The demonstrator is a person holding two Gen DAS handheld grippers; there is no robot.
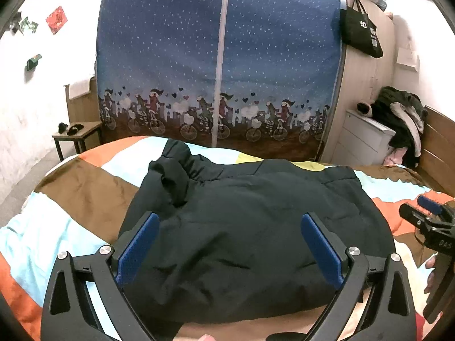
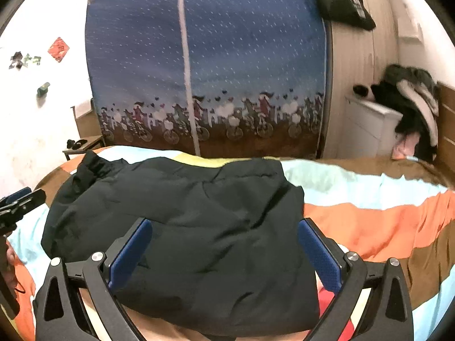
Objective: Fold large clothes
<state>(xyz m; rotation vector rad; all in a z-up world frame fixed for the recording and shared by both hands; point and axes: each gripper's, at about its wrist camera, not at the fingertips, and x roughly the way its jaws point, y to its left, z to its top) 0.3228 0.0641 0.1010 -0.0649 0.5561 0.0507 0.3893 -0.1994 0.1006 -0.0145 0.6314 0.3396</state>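
Spread on the striped orange, brown and pale-blue quilted bed (image 1: 85, 187), a bulky black padded jacket (image 1: 241, 227) is framed by the left gripper (image 1: 230, 244) and right gripper (image 2: 224, 247), jaws held wide and empty, seemingly so its near hem can be taken.

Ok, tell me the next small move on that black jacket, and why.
Probably lower the left gripper and right gripper, both open and holding nothing, onto the near edge of the black jacket. It lies as a bulky, part-folded bundle on the striped bedspread, one sleeve end bunched on top.
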